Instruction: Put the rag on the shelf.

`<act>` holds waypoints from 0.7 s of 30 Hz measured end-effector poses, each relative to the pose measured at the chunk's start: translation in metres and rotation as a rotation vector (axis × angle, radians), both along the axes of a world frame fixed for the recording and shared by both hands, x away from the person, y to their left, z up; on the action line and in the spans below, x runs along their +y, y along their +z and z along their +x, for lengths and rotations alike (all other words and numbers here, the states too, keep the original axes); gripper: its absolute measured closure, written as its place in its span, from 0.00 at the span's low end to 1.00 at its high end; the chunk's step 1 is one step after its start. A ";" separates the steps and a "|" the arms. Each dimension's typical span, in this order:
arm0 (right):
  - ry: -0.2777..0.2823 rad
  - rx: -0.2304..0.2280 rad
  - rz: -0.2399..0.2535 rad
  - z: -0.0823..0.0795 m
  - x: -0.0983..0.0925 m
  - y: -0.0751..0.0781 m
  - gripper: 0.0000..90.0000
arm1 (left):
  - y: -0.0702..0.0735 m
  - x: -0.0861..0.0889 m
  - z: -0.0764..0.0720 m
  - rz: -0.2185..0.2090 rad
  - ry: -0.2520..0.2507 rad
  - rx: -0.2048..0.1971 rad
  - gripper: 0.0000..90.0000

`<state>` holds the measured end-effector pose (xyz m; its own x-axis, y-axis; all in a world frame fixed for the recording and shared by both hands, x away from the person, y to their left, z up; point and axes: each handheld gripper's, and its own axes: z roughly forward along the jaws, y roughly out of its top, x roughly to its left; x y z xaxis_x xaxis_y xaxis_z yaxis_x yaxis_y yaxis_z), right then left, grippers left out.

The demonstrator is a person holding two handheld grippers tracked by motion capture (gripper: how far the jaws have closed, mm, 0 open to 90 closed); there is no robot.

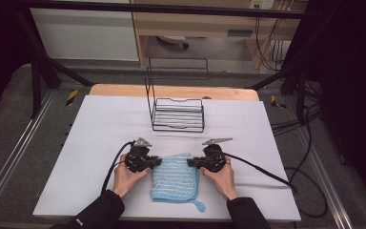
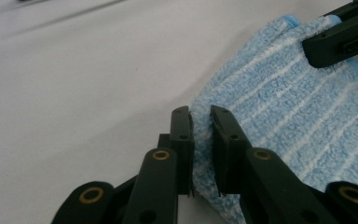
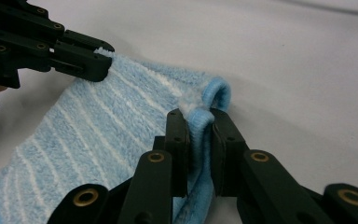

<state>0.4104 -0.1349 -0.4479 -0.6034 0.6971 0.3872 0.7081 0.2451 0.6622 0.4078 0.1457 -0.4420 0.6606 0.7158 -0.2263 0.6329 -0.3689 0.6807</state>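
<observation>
A light blue towel with thin white stripes (image 1: 175, 177) lies folded on the white table cover, near the front edge. My left gripper (image 1: 158, 161) is shut on the towel's far left corner (image 2: 201, 140); the pile bulges between the two black pads. My right gripper (image 1: 190, 162) is shut on the far right corner, where the blue hem (image 3: 200, 119) curls up between its pads. In the left gripper view the other gripper (image 2: 342, 35) bites the far corner of the towel (image 2: 298, 102). The right gripper view shows the towel (image 3: 98, 135) spread toward the left gripper (image 3: 81, 63).
A black wire rack (image 1: 177, 112) stands upright behind the towel, at the middle of the table. The white cover (image 1: 100, 133) spreads wide on both sides. Cables (image 1: 262, 169) trail from each gripper across the table. Dark frame posts and floor cables ring the table.
</observation>
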 end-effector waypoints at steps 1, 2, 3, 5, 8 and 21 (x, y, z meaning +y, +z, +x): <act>0.000 -0.003 0.002 -0.001 0.000 0.001 0.89 | 0.001 0.000 0.000 -0.005 -0.002 -0.003 0.89; 0.002 -0.006 0.005 -0.001 -0.001 0.002 0.89 | 0.001 0.001 -0.001 -0.010 -0.005 -0.009 0.89; 0.002 -0.008 0.011 -0.002 -0.001 0.003 0.89 | 0.003 0.002 -0.001 -0.012 -0.006 -0.018 0.89; 0.001 -0.015 0.021 -0.003 -0.002 0.006 0.89 | 0.006 0.004 -0.002 -0.031 -0.011 -0.023 0.89; 0.001 -0.032 0.040 -0.006 -0.004 0.010 0.89 | 0.011 0.007 -0.005 -0.053 -0.020 -0.039 0.89; -0.012 -0.115 0.100 -0.020 -0.010 0.028 0.89 | 0.032 0.007 -0.017 -0.086 -0.024 -0.125 0.89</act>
<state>0.3900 -0.1454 -0.4204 -0.6394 0.6663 0.3836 0.6287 0.1659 0.7598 0.3911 0.1531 -0.4102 0.7039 0.6813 -0.2007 0.5328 -0.3197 0.7835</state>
